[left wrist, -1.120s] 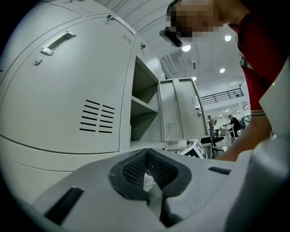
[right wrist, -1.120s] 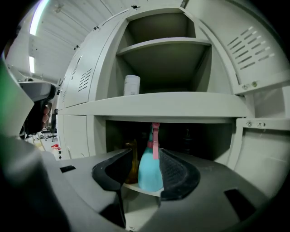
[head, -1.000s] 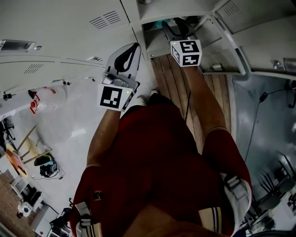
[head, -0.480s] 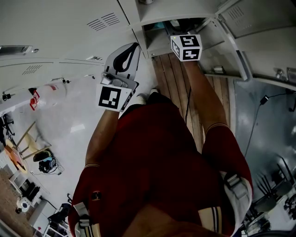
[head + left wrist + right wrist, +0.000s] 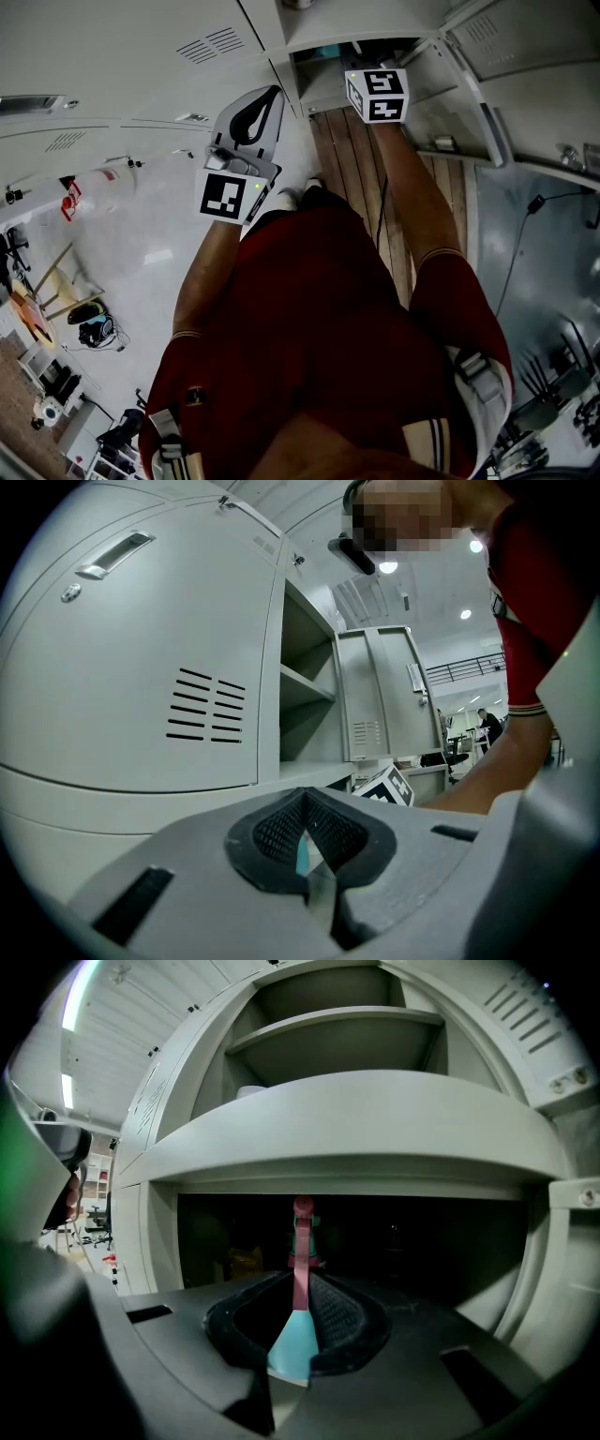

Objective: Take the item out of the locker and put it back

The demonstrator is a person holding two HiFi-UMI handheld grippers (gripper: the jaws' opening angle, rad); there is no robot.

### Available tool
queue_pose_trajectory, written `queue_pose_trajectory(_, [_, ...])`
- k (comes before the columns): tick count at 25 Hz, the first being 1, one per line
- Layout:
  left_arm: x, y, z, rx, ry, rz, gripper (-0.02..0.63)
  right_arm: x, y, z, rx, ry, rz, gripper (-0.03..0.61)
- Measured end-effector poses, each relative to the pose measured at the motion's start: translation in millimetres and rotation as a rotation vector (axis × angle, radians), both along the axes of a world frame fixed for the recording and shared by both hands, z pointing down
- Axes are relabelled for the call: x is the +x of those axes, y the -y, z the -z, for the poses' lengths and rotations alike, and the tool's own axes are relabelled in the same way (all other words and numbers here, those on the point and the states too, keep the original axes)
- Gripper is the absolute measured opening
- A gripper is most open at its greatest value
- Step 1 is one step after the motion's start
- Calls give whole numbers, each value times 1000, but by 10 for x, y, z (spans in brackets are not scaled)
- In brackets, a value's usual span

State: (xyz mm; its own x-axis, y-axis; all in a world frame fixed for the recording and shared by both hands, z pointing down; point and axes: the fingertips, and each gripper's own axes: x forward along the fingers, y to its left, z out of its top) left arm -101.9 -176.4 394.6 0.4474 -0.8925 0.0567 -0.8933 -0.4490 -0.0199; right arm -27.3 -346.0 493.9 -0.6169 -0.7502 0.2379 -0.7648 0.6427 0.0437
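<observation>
A: Spotted the pink item (image 5: 301, 1241), inside the dark lower compartment of the locker (image 5: 356, 1115). Standing upright, running vertical along its length, round cap topmost, teal collar just below.

B: Clenched in the right gripper (image 5: 300, 1309), then?

A: Yes. Just been closing on it; now pinching the pink stem between both fingers (image 5: 337, 1312).

B: And the arm?

A: Stretched straight forward, with the marker cube (image 5: 377, 95) at the compartment's mouth. Tipped slightly downward.

B: Over to the left gripper (image 5: 306, 822).

A: Held level outside, beside a closed door with vent slots (image 5: 206, 708). Fingers pressed together, gripping nothing. Forearm reaching forward.

B: Tally?

A: One pink item, two grippers, one marker cube apiece, two shelves above that compartment.
</observation>
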Motion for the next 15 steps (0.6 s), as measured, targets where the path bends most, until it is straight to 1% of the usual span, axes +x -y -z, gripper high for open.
queue_pose_trajectory(4, [6,20,36,18,-9,5,6,0,-20,17,8,-11,4,40])
queue_pose_trajectory(6, [-4,11,-3,6,-7,3,6,-13,-33,33,17,-27,5,38])
queue_pose_trajectory(9, [-13,0,-29,-4,-7,-2,6,-42,-62,46,31,-67,5,38])
queue_pose_trajectory(15, [-10,-24,-12,2,-11,-14,6,-68,-124,85,44,-140,-13,38])
